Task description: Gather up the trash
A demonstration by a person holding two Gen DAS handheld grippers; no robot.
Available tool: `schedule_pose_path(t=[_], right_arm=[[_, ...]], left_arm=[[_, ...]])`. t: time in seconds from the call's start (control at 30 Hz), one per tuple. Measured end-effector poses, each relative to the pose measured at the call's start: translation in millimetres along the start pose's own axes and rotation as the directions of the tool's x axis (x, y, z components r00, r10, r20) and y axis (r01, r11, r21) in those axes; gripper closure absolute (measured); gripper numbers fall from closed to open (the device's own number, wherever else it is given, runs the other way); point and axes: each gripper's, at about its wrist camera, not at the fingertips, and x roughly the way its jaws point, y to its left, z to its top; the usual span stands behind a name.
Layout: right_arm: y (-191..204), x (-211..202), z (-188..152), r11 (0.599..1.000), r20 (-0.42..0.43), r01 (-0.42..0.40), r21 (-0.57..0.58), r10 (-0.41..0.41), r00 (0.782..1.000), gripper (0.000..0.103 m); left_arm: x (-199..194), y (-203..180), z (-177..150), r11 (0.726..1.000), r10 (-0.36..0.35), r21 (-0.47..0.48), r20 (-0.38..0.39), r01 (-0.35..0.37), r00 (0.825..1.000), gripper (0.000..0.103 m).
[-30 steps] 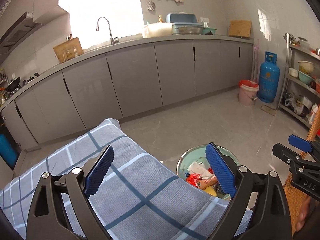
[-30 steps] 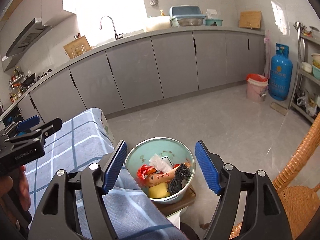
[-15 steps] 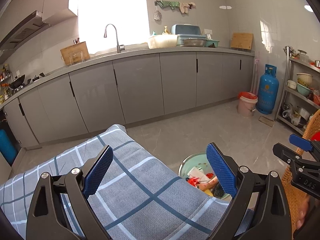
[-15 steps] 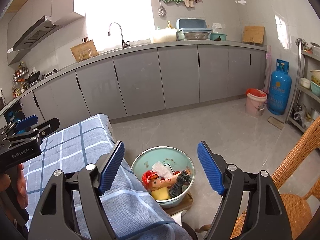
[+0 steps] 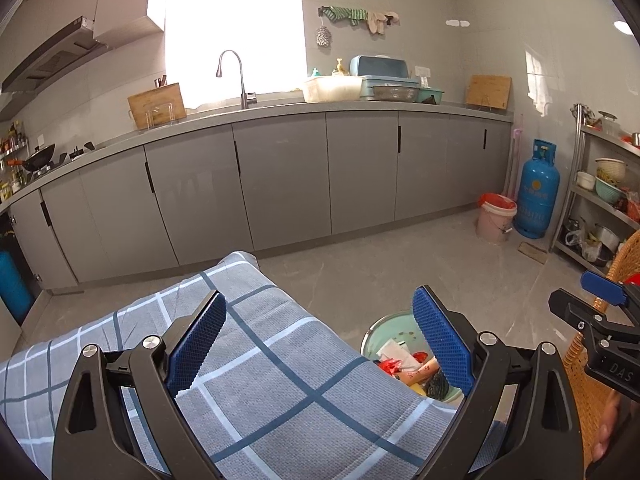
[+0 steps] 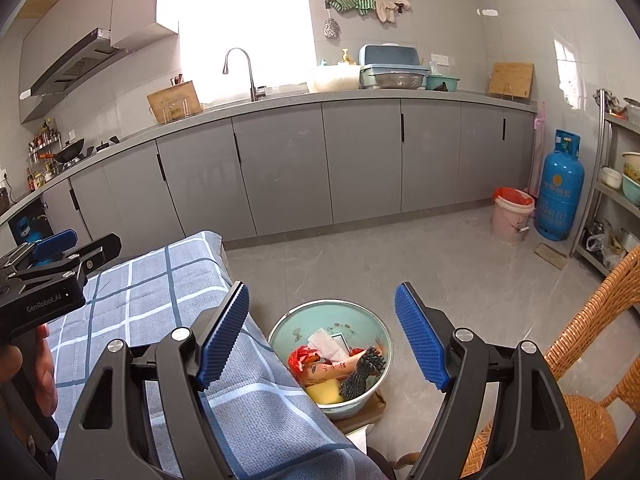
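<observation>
A pale green basin (image 6: 372, 322) sits low beside the table's right edge and holds trash: a white tissue (image 6: 326, 340), a red wrapper (image 6: 298, 358), a pink printed packet (image 6: 332, 369), a yellow piece (image 6: 324, 392) and a dark scrubber (image 6: 362, 372). The basin also shows in the left wrist view (image 5: 384, 326), partly behind my finger. My right gripper (image 6: 320, 340) is open and empty above the basin. My left gripper (image 5: 318, 338) is open and empty over the checked tablecloth (image 5: 256, 368).
The blue-grey checked cloth (image 6: 160, 292) covers the table at left. A wicker chair (image 6: 576, 360) stands at right. Grey cabinets (image 6: 320, 164) line the far wall, with a pink bucket (image 6: 512, 216), a blue gas cylinder (image 6: 560, 188) and a metal shelf rack (image 6: 616, 188).
Both grippers have tilted up and drawn back a little, so more of the wall and window shows. The basin sits lower in both views. Both jaws stay open.
</observation>
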Motion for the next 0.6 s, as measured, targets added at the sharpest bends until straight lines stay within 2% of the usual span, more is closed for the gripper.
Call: schedule_pose_path(t=[0.6], right_arm=[[0.8,-6.1,1.5,1.0,0.01,0.003,0.001,-0.003,1.0,0.028]], left_arm=[[0.2,3.6,-0.9,1.0,0.0,-0.003,-0.003,0.0,1.0,0.009]])
